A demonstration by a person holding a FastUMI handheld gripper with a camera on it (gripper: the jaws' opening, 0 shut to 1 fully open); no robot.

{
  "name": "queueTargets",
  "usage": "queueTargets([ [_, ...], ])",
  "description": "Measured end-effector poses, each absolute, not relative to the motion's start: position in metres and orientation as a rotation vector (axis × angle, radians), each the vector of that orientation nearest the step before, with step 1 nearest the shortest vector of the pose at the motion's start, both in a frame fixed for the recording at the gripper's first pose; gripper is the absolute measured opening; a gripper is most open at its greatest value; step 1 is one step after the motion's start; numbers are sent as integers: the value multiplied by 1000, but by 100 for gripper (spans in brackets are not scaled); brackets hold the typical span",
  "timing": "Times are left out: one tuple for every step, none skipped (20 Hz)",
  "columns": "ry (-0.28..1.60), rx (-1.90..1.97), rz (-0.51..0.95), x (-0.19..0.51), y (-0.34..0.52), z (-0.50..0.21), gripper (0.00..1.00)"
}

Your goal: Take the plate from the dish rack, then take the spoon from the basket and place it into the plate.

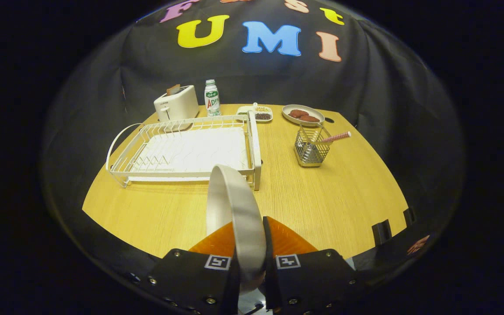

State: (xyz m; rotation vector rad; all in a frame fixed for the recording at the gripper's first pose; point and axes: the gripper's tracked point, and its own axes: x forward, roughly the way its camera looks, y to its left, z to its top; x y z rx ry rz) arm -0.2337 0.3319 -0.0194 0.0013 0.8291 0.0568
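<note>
Your gripper (248,245) squeezes the plate (234,210) on its edge between both fingers, held up above the table (344,197) near the dish rack (190,148), so you can set it down flat.

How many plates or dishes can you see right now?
3. One plate stands on edge, clamped in the claw. A plate of cookies sits beyond the basket. A small divided dish sits behind the rack. None seem hidden.
</note>
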Motion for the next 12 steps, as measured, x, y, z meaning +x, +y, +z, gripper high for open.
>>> queueTargets([
  [840,36,60,-233,333,-22,23],
  [846,71,69,-232,334,-26,23],
  [854,107,80,-229,336,-30,23],
  [862,138,92,-228,337,-34,23],
  [866,171,103,-225,337,-37,23],
  [870,204,116,-225,339,-41,23],
  [870,237,130,-221,341,-46,23],
  [870,262,141,-218,343,-49,24],
  [875,280,149,-217,342,-54,25],
  [882,286,148,-216,341,-62,25],
  [887,310,155,-216,341,-69,27],
  [895,335,162,-217,343,-73,30],
])
